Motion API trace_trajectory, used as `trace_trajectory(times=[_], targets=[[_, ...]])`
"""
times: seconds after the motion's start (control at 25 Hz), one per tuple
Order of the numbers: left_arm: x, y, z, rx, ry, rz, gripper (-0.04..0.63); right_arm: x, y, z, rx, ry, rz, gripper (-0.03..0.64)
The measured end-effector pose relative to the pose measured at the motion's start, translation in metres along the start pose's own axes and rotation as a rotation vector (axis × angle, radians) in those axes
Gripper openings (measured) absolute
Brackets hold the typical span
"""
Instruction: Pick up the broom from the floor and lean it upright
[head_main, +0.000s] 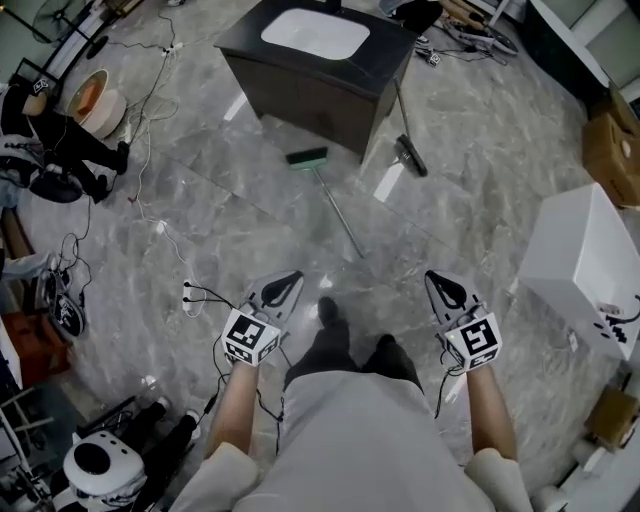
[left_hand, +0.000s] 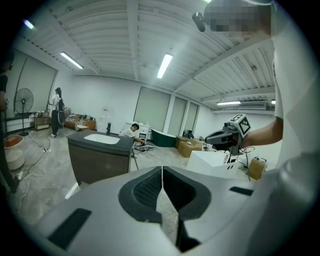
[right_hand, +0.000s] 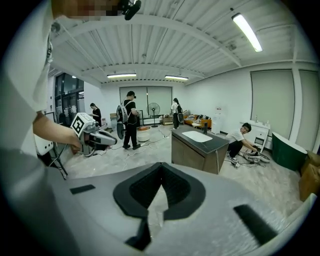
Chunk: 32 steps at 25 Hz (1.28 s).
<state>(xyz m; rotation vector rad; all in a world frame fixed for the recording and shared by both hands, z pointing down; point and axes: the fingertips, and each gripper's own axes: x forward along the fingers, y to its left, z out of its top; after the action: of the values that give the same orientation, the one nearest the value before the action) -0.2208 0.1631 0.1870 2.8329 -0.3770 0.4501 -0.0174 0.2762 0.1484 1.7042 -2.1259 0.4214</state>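
Broom (head_main: 340, 212) flat on floor (head_main: 200, 230) nr dark cabinet (head_main: 300, 90).

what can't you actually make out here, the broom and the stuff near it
- Broom: in neither gripper view. The bodies of the left gripper and right gripper cover the near floor.
- Dark long-handled tool by the cabinet: too small in the head view to identify.
- Cabinet's far side: cut off by the head view's top edge.
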Motion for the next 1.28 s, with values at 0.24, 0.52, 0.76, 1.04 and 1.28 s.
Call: trace_trajectory(times=[0.24, 0.52, 0.76, 1.04, 1.28], targets=[[0.027, 0.048, -0.026, -0.013, 0.040, -0.046, 0.010, 0.051, 0.007, -0.018, 0.045, 0.048, 0.000, 0.000], [0.073, 0.080, -0.047, -0.049, 0.063, -0.059, 0.010, 0.081, -0.015, -0.034, 0.087, 0.091, 0.025, 0.000], [0.117, 0.094, -0.048, -0.058, 0.061, -0.065, 0.009, 0.116, -0.049, -0.044, 0.112, 0.098, 0.089, 0.000], [0.193, 0.122, -0.074, -0.043, 0.077, -0.018, 0.009, 0.183, -0.112, -0.085, 0.131, 0.121, 0.167, 0.000], [0.263, 0.143, -0.145, 0.001, 0.141, -0.048, 0.009, 0.250, -0.141, -0.150, 0.143, 0.143, 0.232, 0.000]])
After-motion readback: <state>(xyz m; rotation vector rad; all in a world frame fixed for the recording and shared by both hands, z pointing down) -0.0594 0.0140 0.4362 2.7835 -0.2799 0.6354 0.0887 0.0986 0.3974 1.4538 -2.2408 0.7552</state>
